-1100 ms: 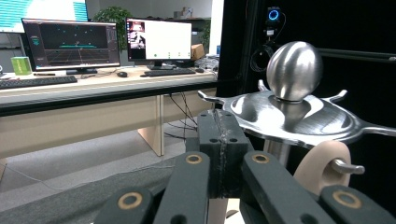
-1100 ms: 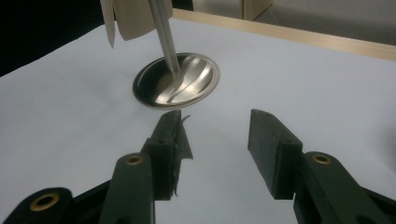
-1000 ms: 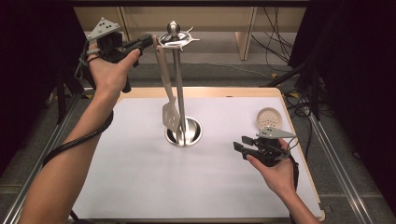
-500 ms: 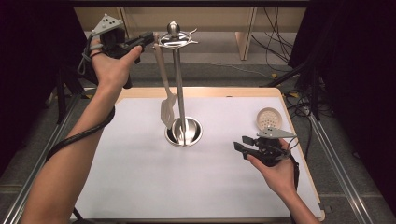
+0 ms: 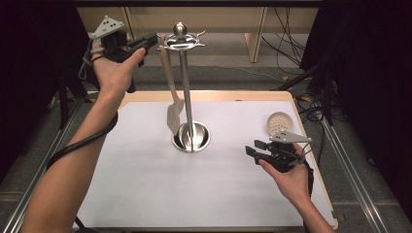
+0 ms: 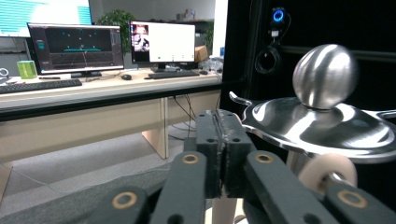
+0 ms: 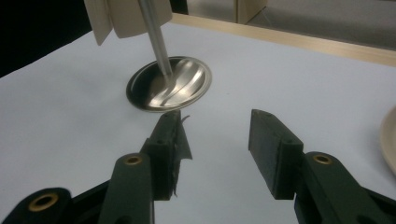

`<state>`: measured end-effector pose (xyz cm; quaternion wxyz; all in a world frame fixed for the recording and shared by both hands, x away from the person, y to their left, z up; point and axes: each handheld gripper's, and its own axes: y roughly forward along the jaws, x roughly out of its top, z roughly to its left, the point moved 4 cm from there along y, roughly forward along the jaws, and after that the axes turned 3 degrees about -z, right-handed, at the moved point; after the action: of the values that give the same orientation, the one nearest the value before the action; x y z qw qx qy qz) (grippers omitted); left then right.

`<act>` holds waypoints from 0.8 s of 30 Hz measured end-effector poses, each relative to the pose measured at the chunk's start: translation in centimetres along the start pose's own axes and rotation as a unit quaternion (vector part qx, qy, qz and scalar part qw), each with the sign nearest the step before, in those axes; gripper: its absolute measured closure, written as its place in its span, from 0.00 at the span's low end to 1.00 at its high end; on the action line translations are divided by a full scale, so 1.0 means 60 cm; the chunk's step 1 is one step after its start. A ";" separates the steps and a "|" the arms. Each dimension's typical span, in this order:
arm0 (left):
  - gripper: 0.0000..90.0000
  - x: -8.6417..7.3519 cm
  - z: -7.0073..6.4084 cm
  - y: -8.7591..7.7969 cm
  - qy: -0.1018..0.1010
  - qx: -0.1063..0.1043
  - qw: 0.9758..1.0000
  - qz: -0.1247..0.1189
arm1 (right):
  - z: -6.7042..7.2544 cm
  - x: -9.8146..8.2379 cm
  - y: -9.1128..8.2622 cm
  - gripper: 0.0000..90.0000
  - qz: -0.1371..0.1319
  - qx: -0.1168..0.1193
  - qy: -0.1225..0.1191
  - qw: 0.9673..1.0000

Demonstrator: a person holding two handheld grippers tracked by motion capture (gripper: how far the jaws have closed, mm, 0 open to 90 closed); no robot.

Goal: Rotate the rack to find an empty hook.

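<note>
A steel utensil stand (image 5: 185,87) rises from a round base (image 5: 192,137) in the middle of the white table. A cream slotted spatula (image 5: 174,114) hangs from its top rack (image 5: 183,42). My left gripper (image 5: 154,40) is held high, its tips at the rack's left rim beside the spatula handle. In the left gripper view the pads (image 6: 223,135) stand almost together with nothing between them. These jaws have just been opening a crack. The handle's cream end (image 6: 327,172) sits under the rack to the right of them. My right gripper (image 5: 253,148) hovers open low over the table's right side, empty.
A round cream perforated disc (image 5: 280,123) lies on the table just behind the right gripper. The table's wooden edge (image 5: 209,95) runs along the back. A desk with monitors (image 6: 112,44) stands beyond the stand in the left gripper view.
The spatula's blade has swung slightly to the left. Both hands have stayed where they were.
</note>
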<state>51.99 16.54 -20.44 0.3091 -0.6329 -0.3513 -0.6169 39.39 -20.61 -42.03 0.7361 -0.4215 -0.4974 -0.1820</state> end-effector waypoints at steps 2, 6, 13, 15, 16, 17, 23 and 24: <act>0.91 -0.003 0.000 -0.014 -0.011 0.006 1.000 -0.002 | -0.002 0.003 -0.006 0.61 0.006 -0.001 0.012 1.000; 0.84 -0.009 0.004 -0.041 -0.005 0.009 1.000 -0.014 | -0.016 0.009 -0.015 0.62 0.005 -0.014 0.017 1.000; 0.74 -0.029 -0.004 -0.070 -0.016 -0.004 1.000 -0.011 | -0.039 0.012 -0.027 0.64 0.020 -0.042 0.040 0.998; 0.72 -0.036 -0.007 -0.076 -0.014 -0.002 1.000 -0.011 | -0.048 0.012 -0.030 0.65 0.021 -0.050 0.040 0.998; 0.71 -0.043 -0.011 -0.081 -0.018 -0.005 1.000 -0.011 | -0.055 0.011 -0.033 0.67 0.032 -0.052 0.043 0.997; 0.71 -0.043 -0.011 -0.081 -0.018 -0.005 1.000 -0.011 | -0.055 0.011 -0.033 0.67 0.032 -0.052 0.043 0.997; 0.66 -0.059 -0.021 -0.093 -0.015 -0.008 1.000 -0.008 | -0.071 0.008 -0.037 0.70 0.066 -0.081 0.067 0.992; 0.66 -0.065 -0.023 -0.096 -0.016 -0.009 1.000 -0.006 | -0.074 0.008 -0.035 0.70 0.065 -0.079 0.066 0.993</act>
<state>46.50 18.37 -24.50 0.2944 -0.6432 -0.3542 -0.6116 40.72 -25.33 -41.34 0.7420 -0.4967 -0.4032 -0.2003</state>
